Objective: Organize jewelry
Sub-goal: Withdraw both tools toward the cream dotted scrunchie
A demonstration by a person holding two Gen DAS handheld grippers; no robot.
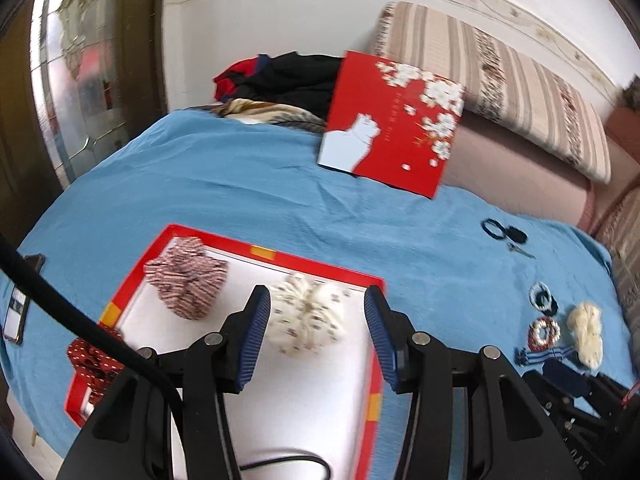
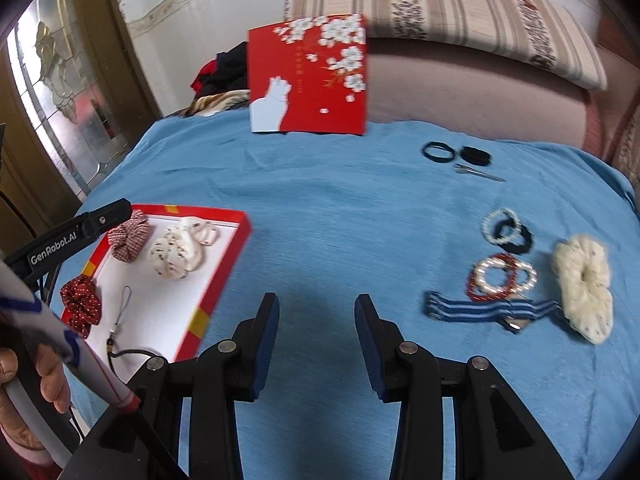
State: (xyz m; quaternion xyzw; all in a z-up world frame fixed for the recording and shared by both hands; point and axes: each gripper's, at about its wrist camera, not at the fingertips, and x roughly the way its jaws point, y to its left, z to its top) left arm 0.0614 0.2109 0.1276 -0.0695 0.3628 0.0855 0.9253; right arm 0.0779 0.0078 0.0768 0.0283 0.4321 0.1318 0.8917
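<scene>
A red-rimmed box (image 1: 320,266) with a white floor lies on the blue bedspread. In it are a striped scrunchie (image 1: 186,276), a cream flowered scrunchie (image 1: 306,318) and a red dotted scrunchie (image 1: 94,356). My left gripper (image 1: 316,334) is open and empty, just above the cream flowered scrunchie. My right gripper (image 2: 316,340) is open and empty over bare bedspread, right of the box (image 2: 224,256). To its right lie a fluffy cream scrunchie (image 2: 582,292), a striped blue band (image 2: 488,312), bead bracelets (image 2: 502,276), and black hair ties (image 2: 438,151). A phone charm (image 2: 120,320) lies in the box.
The red box lid (image 2: 308,76) with white blossoms leans against a pink bolster (image 2: 480,84) at the back. Dark clothes (image 1: 292,76) are piled behind it. A phone (image 1: 18,304) lies at the bed's left edge. A hair clip (image 2: 480,173) lies near the black ties.
</scene>
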